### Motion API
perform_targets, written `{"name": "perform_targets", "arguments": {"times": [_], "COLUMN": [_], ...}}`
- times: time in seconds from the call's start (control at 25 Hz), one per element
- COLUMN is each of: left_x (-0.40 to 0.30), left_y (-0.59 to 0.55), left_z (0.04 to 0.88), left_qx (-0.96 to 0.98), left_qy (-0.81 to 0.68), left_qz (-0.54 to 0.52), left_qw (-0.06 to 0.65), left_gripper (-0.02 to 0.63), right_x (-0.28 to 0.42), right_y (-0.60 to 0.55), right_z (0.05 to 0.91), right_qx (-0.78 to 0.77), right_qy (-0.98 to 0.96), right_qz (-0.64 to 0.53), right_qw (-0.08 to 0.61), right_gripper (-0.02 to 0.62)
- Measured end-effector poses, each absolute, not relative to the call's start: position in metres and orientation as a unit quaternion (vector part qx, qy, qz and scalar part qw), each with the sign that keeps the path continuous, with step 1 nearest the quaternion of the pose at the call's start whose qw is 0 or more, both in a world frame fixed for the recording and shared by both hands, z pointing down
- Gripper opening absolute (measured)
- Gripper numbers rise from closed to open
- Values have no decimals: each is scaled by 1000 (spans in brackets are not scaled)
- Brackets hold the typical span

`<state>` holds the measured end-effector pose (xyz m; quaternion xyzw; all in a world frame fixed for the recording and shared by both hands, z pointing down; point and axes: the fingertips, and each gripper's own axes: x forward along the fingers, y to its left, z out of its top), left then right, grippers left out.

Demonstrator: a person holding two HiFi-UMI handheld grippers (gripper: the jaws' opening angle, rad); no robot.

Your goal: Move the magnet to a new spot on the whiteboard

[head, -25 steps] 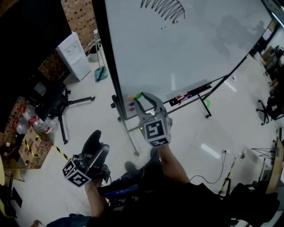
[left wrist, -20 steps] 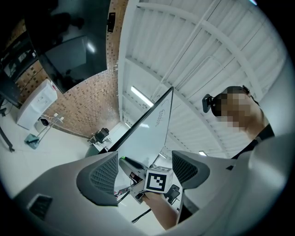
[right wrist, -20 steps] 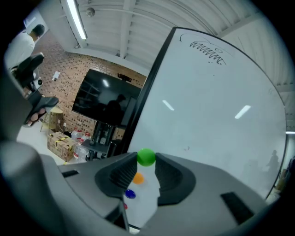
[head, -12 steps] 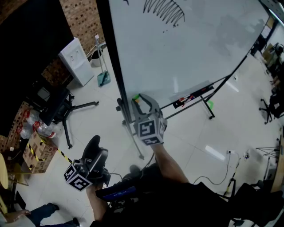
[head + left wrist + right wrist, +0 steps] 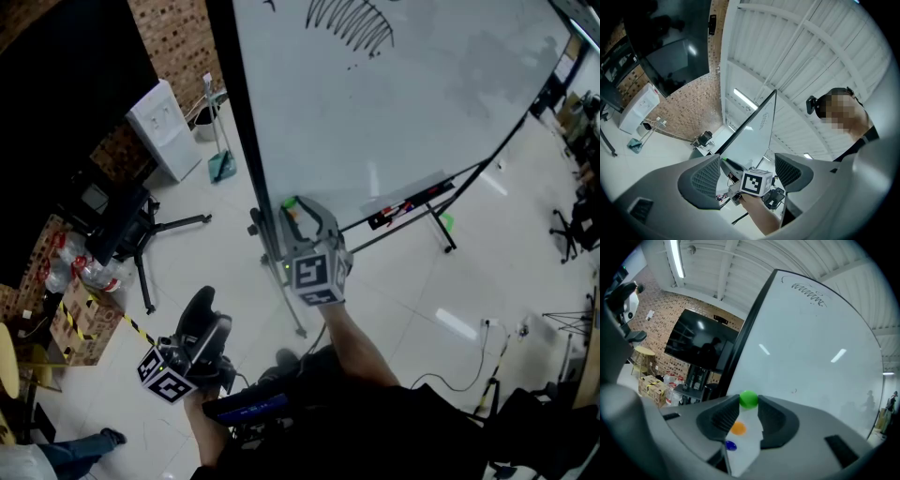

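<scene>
Grasp step: right gripper point(image 5: 749, 403) pinches green magnet point(image 5: 749, 399) on whiteboard point(image 5: 811, 352); left gripper point(image 5: 746, 169) spread, empty. Next: pull off, reposition.

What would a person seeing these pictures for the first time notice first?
The big whiteboard fills the upper head view, black scribbles near its top. At its lower left corner the right gripper pinches a bright green magnet, with an orange magnet and a blue magnet just below. The left gripper hangs low, open and empty.
</scene>
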<state>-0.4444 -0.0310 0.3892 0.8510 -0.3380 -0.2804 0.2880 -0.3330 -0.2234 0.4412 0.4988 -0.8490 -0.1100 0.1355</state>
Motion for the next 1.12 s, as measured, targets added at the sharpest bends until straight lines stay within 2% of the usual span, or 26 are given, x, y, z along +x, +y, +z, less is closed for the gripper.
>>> {"name": "perform_targets", "arguments": {"times": [0.32,0.76,1.12], "left_x": [-435,-409,-394], "left_y": [-34,-40,-41], "left_z": [389,389,392], "left_qx": [855,870,877], "left_qy": [-329,-292,-255], "left_qz": [-278,-267,-264], "left_qw": [290,295,309], "left_gripper": [359,360,359], "right_x": [-325,-280,-250], "right_y": [-214,-179,-147], "right_z": [436,395,378], "right_qx": [480,403,376], "right_qy": [-866,-914,-919], "right_qz": [-83,32,89], "right_qw": [112,-26,-77], "right_gripper": [156,153,149]}}
